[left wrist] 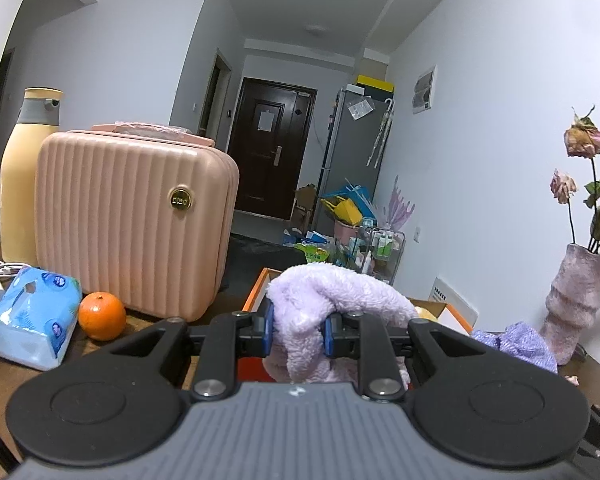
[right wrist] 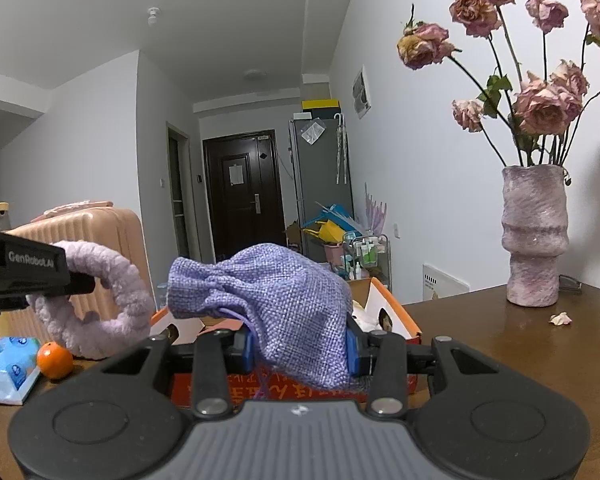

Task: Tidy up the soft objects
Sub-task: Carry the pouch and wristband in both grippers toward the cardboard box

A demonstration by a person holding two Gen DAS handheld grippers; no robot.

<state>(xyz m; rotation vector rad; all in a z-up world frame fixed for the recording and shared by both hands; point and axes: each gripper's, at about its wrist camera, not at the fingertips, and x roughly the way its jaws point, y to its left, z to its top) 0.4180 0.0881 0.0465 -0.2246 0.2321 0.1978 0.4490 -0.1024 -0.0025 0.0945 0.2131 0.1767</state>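
My left gripper [left wrist: 298, 330] is shut on a fluffy lilac headband [left wrist: 332, 304] and holds it above the orange box [left wrist: 254, 292]. The headband also shows in the right wrist view [right wrist: 112, 304], hanging as a ring from the left gripper at the left. My right gripper [right wrist: 300, 348] is shut on a purple woven drawstring pouch [right wrist: 276, 296], held over the same orange box [right wrist: 396, 316]. The pouch shows in the left wrist view [left wrist: 520, 340] at the right.
On the brown table [right wrist: 500, 344] stand a pink ribbed case [left wrist: 132, 224], a yellow bottle [left wrist: 24, 168], a blue tissue pack [left wrist: 32, 316], an orange [left wrist: 102, 316] and a pink vase [right wrist: 534, 236] of dried roses. Beyond the table lies a hallway with clutter.
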